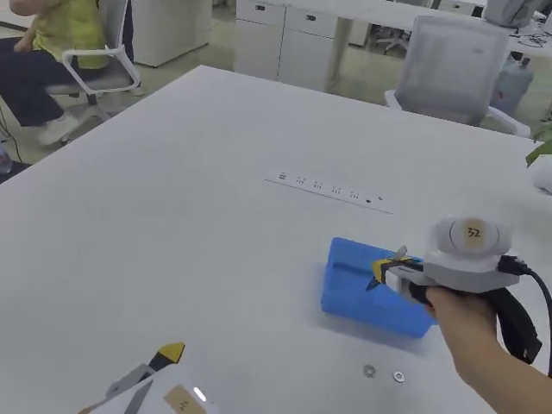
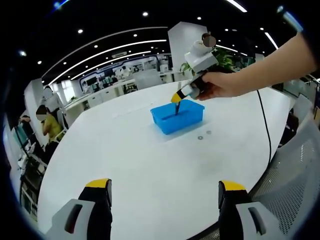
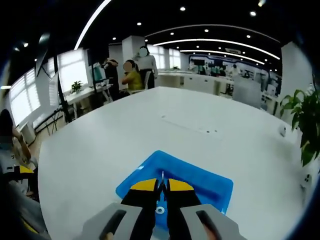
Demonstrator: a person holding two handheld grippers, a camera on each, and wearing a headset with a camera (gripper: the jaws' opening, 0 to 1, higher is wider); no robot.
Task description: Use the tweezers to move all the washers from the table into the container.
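Washers (image 1: 369, 371): two on table (image 1: 216, 216) near container (image 1: 362, 309). Right gripper (image 3: 161, 186) pinches tweezers (image 3: 162, 175) over it; release low. Left gripper (image 2: 162, 192) jaws spread.

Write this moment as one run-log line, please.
right tongs: shut on metal tweezers, pointing into blue plastic container | left tongs: open, empty | two small metal washers on white table beside container

"32" on the round sticker (image 1: 473, 233) atop the right gripper (image 1: 385, 269)
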